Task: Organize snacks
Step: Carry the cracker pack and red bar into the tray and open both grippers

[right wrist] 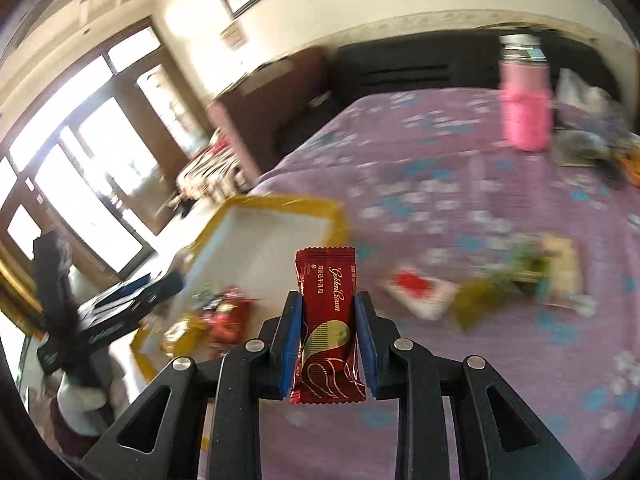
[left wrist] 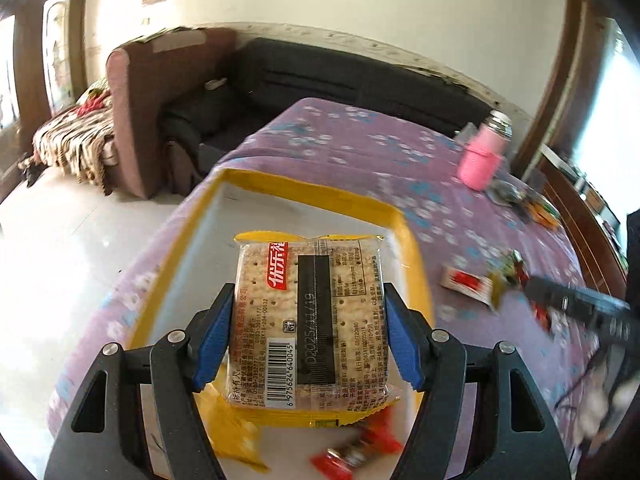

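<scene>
My left gripper [left wrist: 308, 300] is shut on a yellow-edged cracker packet [left wrist: 310, 320] and holds it above the yellow-rimmed white tray [left wrist: 312, 194]. Red and yellow snack packets [left wrist: 356, 448] lie in the tray's near end. My right gripper [right wrist: 327, 300] is shut on a dark red Golden Crown chocolate bar [right wrist: 328, 328], held above the purple cloth to the right of the tray [right wrist: 280, 204]. Loose snacks [right wrist: 424, 292] lie on the cloth further right. The right gripper also shows as a blurred black arm in the left wrist view [left wrist: 576, 308].
The table carries a purple flowered cloth [left wrist: 360, 148]. A pink bottle [left wrist: 484, 152] with a metal cap stands at the far right, with dark clutter [right wrist: 588, 148] beside it. A dark sofa [left wrist: 304, 80] and brown armchair [left wrist: 152, 92] stand behind the table.
</scene>
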`<state>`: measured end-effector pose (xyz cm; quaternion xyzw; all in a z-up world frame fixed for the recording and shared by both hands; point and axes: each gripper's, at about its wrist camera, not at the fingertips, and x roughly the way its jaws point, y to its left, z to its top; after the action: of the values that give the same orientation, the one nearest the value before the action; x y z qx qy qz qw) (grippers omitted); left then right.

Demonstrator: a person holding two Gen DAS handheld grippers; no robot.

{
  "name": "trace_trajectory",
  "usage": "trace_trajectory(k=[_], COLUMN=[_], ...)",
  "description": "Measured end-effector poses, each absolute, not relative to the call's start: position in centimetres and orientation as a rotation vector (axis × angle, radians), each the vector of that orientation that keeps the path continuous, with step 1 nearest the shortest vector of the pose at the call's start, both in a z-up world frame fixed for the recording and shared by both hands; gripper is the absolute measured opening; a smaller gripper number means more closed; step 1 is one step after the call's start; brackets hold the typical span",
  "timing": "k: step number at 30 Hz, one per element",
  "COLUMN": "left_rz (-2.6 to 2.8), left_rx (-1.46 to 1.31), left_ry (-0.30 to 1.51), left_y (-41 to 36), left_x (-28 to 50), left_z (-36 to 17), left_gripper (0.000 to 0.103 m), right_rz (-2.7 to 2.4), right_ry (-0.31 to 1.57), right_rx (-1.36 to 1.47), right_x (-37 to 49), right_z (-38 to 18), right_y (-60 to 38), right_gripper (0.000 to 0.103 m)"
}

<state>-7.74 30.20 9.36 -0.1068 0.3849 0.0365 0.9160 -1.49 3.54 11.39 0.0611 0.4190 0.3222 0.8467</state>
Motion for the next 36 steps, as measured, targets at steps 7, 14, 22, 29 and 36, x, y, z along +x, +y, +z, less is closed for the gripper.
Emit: trace_trajectory(k=[7,14,22,29,36], left_rz=[0.101,0.098,0.105,0.115,-0.054], left_rx=[-0.285,-0.313,-0.354,-0.405,-0.506], left_ry=[0.893,0.921,0.933,0.847,0.663], left_y=[33.8,34.7,35.4,35.4,31.7], left_x=[-3.9,-2.6,-1.9,-5.0,-13.3], left_z=[5.8,4.4,3.8,6.9,11.6], left_gripper=[0.069,0.069,0.070,0.070,0.081], right_rz=[0.739,0.727,0.714,0.732,0.501], right_ry=[0.989,1.042,1.044,0.970,0.861], right_rx=[0.041,0.008,0.050,0.089,0.052], right_x=[-0.2,1.3,1.7,0.6,2.9], right_z=[8.1,5.1,4.7,7.4,9.6], right_y=[13.7,18.2,18.0,14.7,5.5], right_gripper=[0.027,0.027,0.031,0.036,0.045])
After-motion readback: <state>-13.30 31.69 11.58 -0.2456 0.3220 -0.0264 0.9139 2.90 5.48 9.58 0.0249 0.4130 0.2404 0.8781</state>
